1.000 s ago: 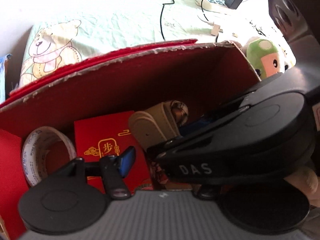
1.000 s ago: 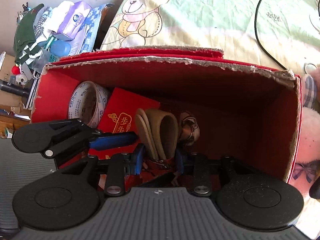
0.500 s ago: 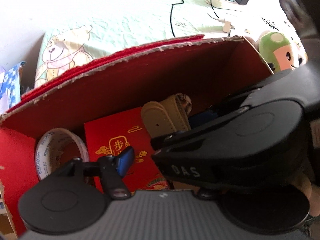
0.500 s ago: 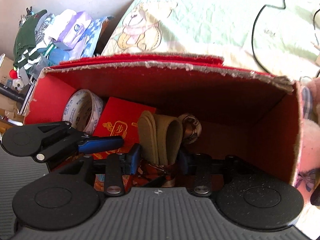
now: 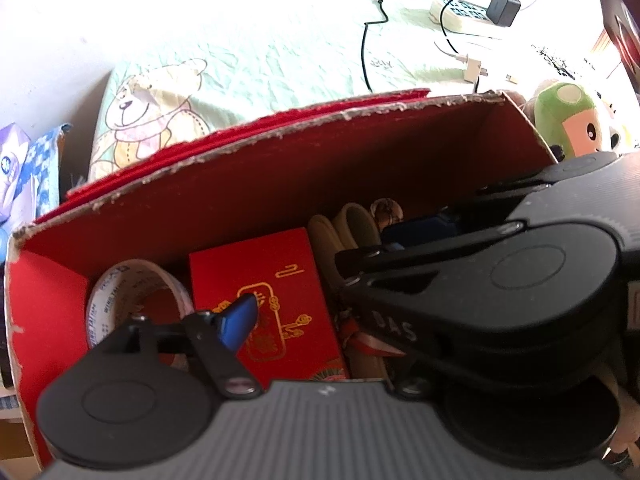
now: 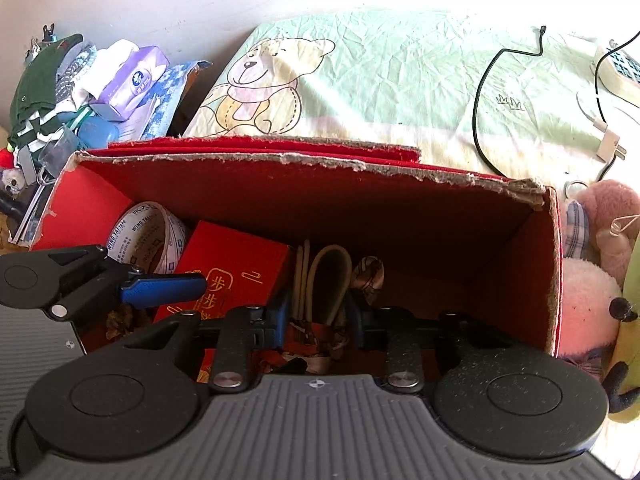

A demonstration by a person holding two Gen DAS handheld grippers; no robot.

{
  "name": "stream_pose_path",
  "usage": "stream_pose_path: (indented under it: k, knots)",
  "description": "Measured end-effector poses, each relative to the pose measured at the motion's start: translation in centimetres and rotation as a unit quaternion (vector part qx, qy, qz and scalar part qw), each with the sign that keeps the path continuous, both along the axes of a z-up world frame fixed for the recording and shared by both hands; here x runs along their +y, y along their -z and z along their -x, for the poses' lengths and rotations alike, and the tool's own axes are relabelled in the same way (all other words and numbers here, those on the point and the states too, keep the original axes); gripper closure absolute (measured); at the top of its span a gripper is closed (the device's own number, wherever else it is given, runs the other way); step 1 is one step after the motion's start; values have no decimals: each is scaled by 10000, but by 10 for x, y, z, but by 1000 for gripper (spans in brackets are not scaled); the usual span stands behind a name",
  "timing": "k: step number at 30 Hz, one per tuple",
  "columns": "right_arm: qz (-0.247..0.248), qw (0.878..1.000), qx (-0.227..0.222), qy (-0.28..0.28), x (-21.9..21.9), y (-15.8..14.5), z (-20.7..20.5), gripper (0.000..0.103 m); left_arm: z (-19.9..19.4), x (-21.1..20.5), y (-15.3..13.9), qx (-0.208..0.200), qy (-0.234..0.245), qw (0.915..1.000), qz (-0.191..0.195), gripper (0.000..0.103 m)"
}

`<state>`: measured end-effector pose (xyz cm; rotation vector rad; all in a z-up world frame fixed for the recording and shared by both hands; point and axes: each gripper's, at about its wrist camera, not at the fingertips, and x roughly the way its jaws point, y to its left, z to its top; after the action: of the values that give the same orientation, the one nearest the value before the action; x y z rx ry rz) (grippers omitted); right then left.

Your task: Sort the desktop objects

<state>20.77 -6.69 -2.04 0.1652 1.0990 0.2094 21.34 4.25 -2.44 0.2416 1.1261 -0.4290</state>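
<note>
A red cardboard box (image 6: pixel 304 196) stands open on a bear-print sheet. Inside lie a roll of printed tape (image 6: pixel 152 236), a red envelope with gold print (image 6: pixel 236 272), beige looped straps (image 6: pixel 328 276) and a patterned cloth (image 6: pixel 370 276). My right gripper (image 6: pixel 318 316) hangs open over the box's near side, its blue pads either side of the straps without touching them. My left gripper (image 5: pixel 320 332) is open too. Its blue left fingertip (image 5: pixel 240 320) is above the envelope, and its other finger is hidden behind the right gripper's black body (image 5: pixel 480 300).
Plush toys press against the box's right side: a pink and white one (image 6: pixel 588 300) and a green one (image 5: pixel 568 120). A black cable (image 6: pixel 480 96) and a power strip with charger (image 5: pixel 472 12) lie on the sheet behind. Tissue packs and clothes (image 6: pixel 132 80) pile up at the left.
Both grippers have pulled back and up from the box, so its contents look smaller and more of the sheet shows. The straps stayed in the box. Finger spacing is unchanged.
</note>
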Motion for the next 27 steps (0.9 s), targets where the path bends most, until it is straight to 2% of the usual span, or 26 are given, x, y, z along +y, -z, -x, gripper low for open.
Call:
stream_pose_path:
  k: [27]
  knots:
    - [14,10000,-34,0,1,0,3,76,1,-2,0,-50,-54,10000,-37,22]
